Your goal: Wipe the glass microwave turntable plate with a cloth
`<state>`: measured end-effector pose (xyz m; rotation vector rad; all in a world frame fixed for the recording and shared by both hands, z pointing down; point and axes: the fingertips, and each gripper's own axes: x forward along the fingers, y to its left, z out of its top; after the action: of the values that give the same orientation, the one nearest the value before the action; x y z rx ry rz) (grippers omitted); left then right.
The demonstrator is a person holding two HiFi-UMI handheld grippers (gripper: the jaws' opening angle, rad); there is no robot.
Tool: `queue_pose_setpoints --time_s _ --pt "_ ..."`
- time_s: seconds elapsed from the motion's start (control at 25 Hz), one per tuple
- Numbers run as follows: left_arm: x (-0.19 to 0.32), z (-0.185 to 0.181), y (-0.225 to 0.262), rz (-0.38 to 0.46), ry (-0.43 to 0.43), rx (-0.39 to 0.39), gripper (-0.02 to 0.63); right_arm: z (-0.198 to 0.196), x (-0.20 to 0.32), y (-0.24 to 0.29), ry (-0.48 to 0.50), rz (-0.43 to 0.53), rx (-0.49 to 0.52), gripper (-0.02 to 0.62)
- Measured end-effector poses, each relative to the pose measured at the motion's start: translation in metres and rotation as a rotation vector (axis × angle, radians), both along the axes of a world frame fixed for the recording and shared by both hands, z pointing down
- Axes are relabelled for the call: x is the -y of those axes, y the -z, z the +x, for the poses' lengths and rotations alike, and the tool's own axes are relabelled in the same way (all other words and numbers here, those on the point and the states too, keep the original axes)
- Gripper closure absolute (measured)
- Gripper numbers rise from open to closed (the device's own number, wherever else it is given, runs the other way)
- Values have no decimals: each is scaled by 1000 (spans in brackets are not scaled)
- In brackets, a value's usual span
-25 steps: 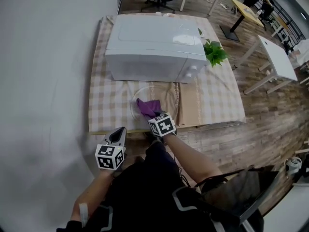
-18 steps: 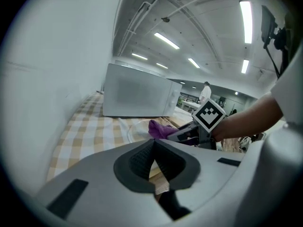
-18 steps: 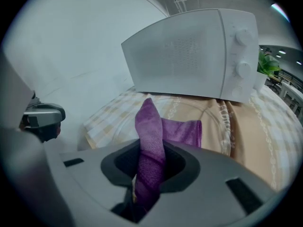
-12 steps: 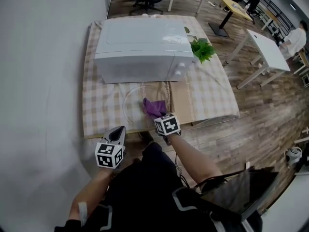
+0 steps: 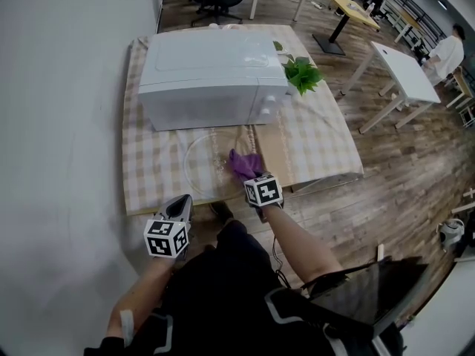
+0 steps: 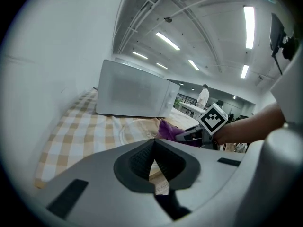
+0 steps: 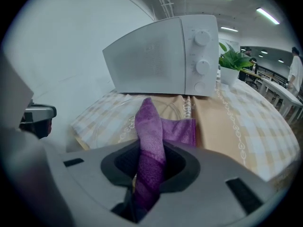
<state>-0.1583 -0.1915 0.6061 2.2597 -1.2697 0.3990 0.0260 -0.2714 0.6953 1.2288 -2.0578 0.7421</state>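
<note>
The clear glass turntable plate (image 5: 210, 163) lies flat on the checked tablecloth in front of the microwave; it also shows as the plate (image 6: 136, 128) and the plate (image 7: 118, 113). A purple cloth (image 5: 244, 162) rests on the plate's right part. My right gripper (image 5: 252, 176) is shut on the cloth (image 7: 150, 141), which is pinched upright between the jaws of the right gripper (image 7: 147, 174). My left gripper (image 5: 179, 208) hangs off the table's front edge, left of the plate. The jaws of the left gripper (image 6: 152, 168) are shut with nothing between them.
A white microwave (image 5: 210, 73) stands with its door shut behind the plate. A potted green plant (image 5: 300, 73) sits at its right. A tan runner (image 5: 276, 148) lies right of the plate. A grey wall runs along the left. White desks (image 5: 401, 73) stand at the right.
My right gripper has dragged the purple cloth rightwards across the plate, from its left-middle to its right part. The left gripper stays off the table's front edge.
</note>
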Motion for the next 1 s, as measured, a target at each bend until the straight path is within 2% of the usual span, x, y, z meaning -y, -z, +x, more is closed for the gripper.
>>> queue_pose_setpoints --time_s 0.12,0.24,0.44,0.64,0.8,0.88,1.0 --pt "0 -1 1 9 3 3 598 -5 -5 8 -10 9 53 498" --pt "1 -3 0 6 22 -9 598 -29 -14 23 34 29 136 499" --pt "-2 -7 2 13 43 -24 598 -77 -28 44 166 92 104 499" --pt "-5 -15 10 40 60 -21 598 -137 -47 51 299 85 141 498" --pt "-9 -34 14 38 112 -12 598 -176 -59 47 416 102 107 497" --pt "-13 -42 11 27 137 -1 598 -191 -63 40 448 108 91 497" --pt "-15 -43 7 17 146 4 598 -195 -66 26 441 86 77 497"
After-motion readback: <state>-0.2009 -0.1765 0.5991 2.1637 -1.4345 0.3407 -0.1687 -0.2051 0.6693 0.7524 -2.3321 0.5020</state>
